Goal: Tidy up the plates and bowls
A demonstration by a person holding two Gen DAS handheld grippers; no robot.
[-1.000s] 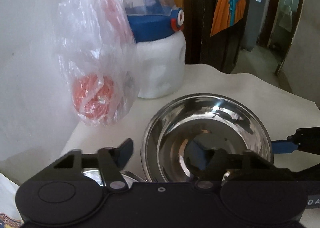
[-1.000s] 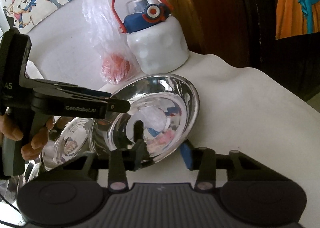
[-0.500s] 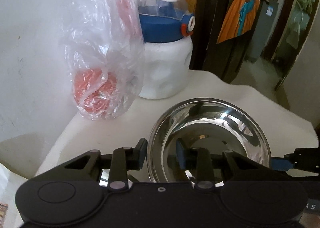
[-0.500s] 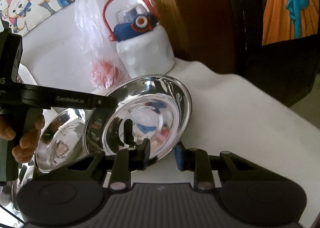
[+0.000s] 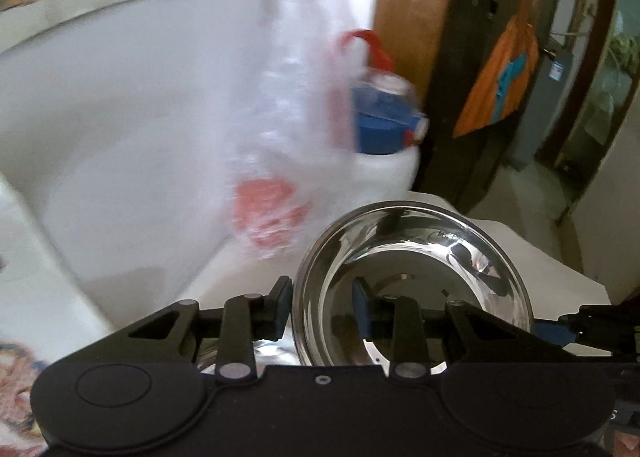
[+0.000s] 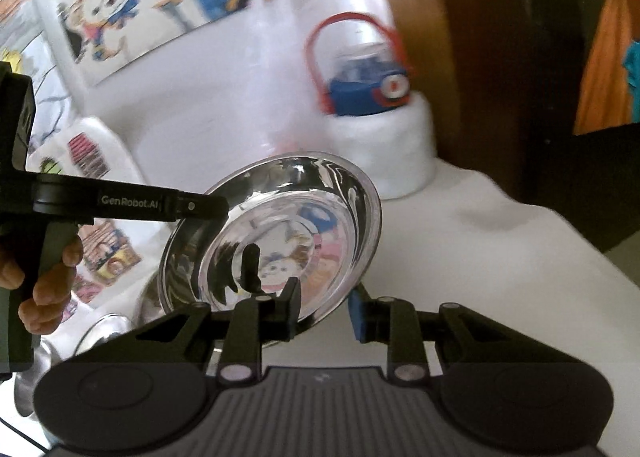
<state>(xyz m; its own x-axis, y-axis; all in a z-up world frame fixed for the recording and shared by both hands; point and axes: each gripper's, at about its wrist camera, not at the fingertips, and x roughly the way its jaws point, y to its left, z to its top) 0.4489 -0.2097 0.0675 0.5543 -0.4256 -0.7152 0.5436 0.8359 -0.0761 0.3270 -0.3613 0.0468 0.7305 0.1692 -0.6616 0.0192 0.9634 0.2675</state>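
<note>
Mid-lift: steel bowl [image 5: 412, 289] tilted above the white-covered table [image 6: 500, 257], near its back edge by the water jug [image 6: 372, 137]. Rim pinched by left gripper [image 5: 320, 309] and right gripper [image 6: 326, 309] (both narrow). Next, probably: lower onto other bowls [image 6: 104, 333] at left edge.

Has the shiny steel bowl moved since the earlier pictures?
Yes. The steel bowl, held by both grippers, has risen toward the white jug with the blue lid in the right wrist view.
</note>
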